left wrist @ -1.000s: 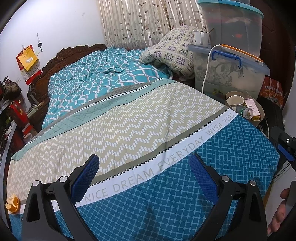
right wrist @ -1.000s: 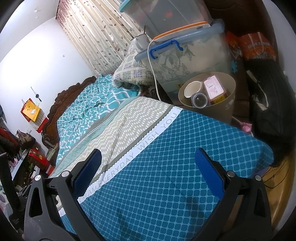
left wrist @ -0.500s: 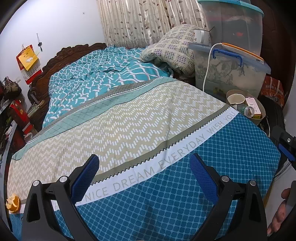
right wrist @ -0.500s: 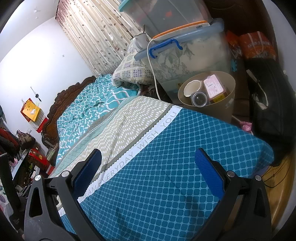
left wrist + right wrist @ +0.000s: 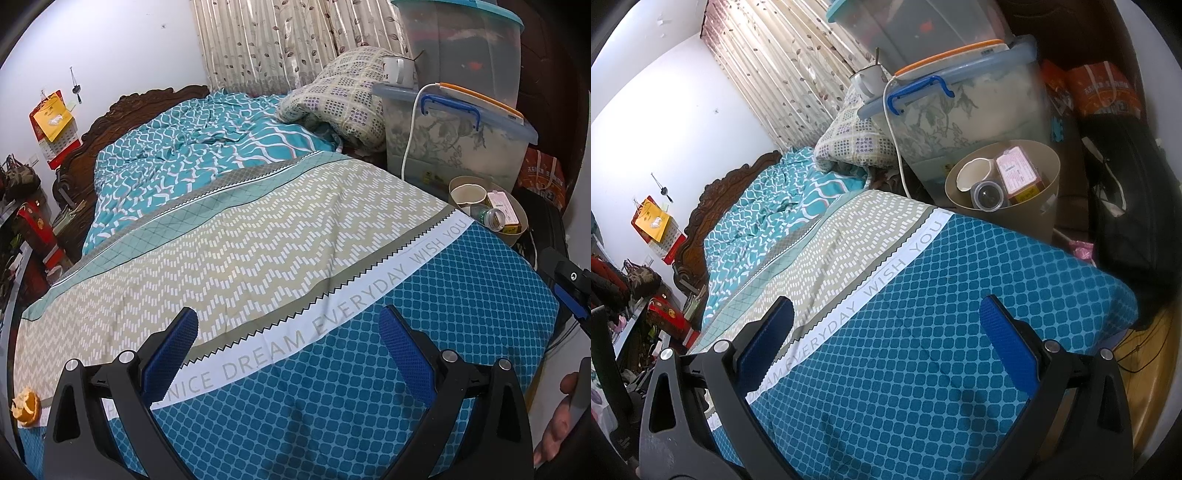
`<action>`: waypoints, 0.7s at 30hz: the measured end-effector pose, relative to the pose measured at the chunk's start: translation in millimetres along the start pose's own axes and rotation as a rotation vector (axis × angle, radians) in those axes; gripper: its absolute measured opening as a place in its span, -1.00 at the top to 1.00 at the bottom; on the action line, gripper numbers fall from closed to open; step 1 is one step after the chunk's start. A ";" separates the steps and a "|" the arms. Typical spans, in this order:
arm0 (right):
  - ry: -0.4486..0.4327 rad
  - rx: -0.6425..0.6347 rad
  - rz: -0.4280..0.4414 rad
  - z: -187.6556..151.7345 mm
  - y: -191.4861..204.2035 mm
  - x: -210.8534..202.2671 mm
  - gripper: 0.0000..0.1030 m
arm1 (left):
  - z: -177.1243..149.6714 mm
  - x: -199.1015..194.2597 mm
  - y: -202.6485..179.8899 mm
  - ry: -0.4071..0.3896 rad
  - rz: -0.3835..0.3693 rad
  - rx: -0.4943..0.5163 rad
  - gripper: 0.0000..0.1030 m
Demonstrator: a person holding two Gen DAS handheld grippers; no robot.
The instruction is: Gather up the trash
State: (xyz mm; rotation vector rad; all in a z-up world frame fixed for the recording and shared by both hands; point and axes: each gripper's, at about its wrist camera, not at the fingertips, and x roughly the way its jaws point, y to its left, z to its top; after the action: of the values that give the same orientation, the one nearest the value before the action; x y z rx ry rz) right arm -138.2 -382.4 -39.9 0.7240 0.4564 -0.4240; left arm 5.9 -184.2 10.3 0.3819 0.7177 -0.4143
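Left gripper (image 5: pixel 286 332): spread wide, empty; orange peel (image 5: pixel 26 408) at bed's (image 5: pixel 258 236) near-left edge, well left of it
Right gripper (image 5: pixel 886 325): wide, empty; bin (image 5: pixel 1030 206) beyond the bed's far-right edge

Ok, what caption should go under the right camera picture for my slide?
Open right gripper hovers over the blue bedspread, facing a bin holding a cup, jar and box.

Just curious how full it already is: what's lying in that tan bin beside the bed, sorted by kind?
In the bin:
Paper cup: 1
Clear plastic bottle: 1
Pink-labelled box: 1
Total: 3 visible; anything underneath is hidden.
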 end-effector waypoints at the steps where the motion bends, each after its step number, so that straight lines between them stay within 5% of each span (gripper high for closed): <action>1: 0.000 0.000 0.000 0.1 0.0 0.0 -0.93 | 0.1 0.1 0.0 0.000 0.000 0.000 -0.83; 21: 0.001 0.001 0.000 0.3 0.2 0.1 -0.93 | -1.2 0.8 -1.9 0.004 -0.001 0.002 -0.83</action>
State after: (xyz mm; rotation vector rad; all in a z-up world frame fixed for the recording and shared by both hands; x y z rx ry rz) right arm -138.0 -382.5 -39.6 0.7248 0.4574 -0.4239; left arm 4.9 -185.4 8.6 0.3838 0.7212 -0.4154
